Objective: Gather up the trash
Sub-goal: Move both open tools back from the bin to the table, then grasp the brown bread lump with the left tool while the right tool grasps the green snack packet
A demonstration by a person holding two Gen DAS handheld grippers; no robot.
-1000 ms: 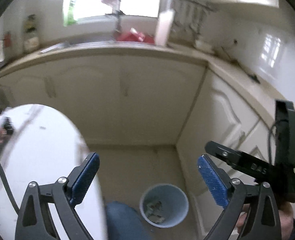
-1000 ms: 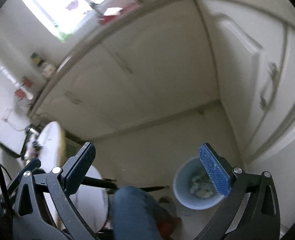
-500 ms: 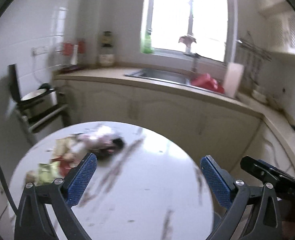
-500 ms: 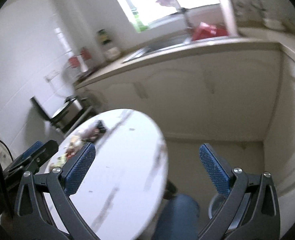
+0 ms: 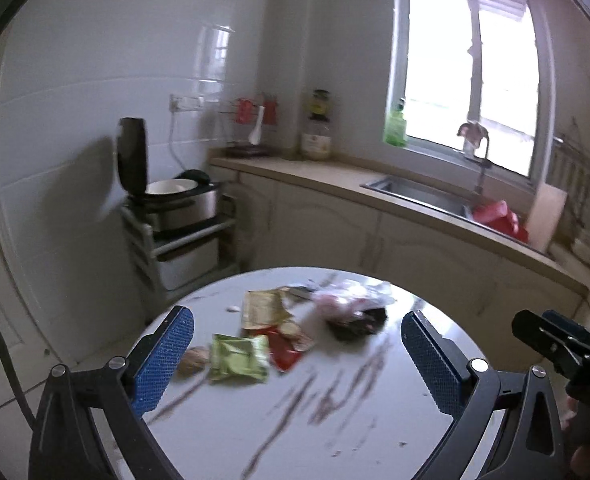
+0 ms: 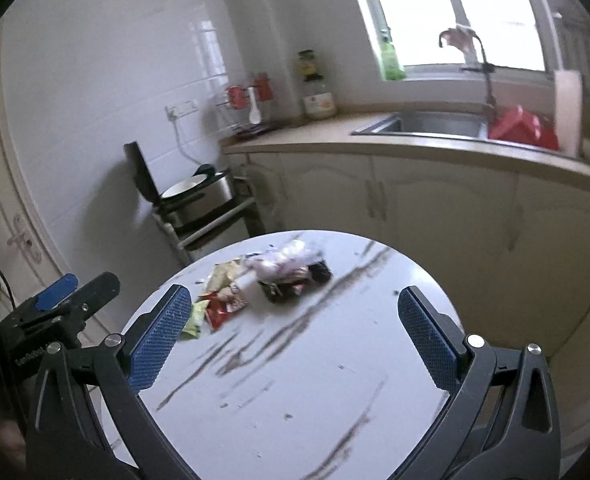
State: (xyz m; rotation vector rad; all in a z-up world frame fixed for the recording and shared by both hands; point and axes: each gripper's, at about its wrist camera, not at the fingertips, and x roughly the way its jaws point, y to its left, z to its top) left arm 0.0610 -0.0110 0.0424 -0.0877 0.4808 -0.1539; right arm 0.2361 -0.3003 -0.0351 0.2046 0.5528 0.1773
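The left gripper (image 5: 295,354) hangs over a round white table (image 5: 335,420) with its jaws spread wide and nothing between them; its blue pads (image 5: 163,356) are finely knurled and sit on black angular frames. The right gripper (image 6: 293,338) is likewise wide apart and empty, its textured blue pads (image 6: 157,338) framing the tabletop (image 6: 315,380) in the lower half of the frame.

The tabletop is glossy, marble-patterned with dark streaky veins. The trash lies in a loose cluster at the far left part of the table, centre of the left wrist view: a flat green foil packet (image 5: 239,358), a crinkled gold-tan packet (image 5: 263,308), a red wrapper (image 5: 285,346), a small brown lump (image 5: 194,358) just beside the green packet, and a crumpled clear plastic bag (image 5: 351,296) resting against a black wrapper (image 5: 357,322). In the right wrist view the same pile sits mid-frame, the black wrapper (image 6: 295,280) nearest the centre.

Behind, glossy white wall tiles (image 5: 95,80) meet a beige countertop (image 5: 335,176) over cream panelled cabinets (image 5: 415,248). A steel sink (image 5: 415,190) lies under a bright window (image 5: 471,76), with a green bottle (image 5: 395,126) on the sill and a red bag (image 5: 499,218) at the right. At the left, an open-lidded rice cooker (image 5: 175,196) stands on a small rack (image 5: 179,248).
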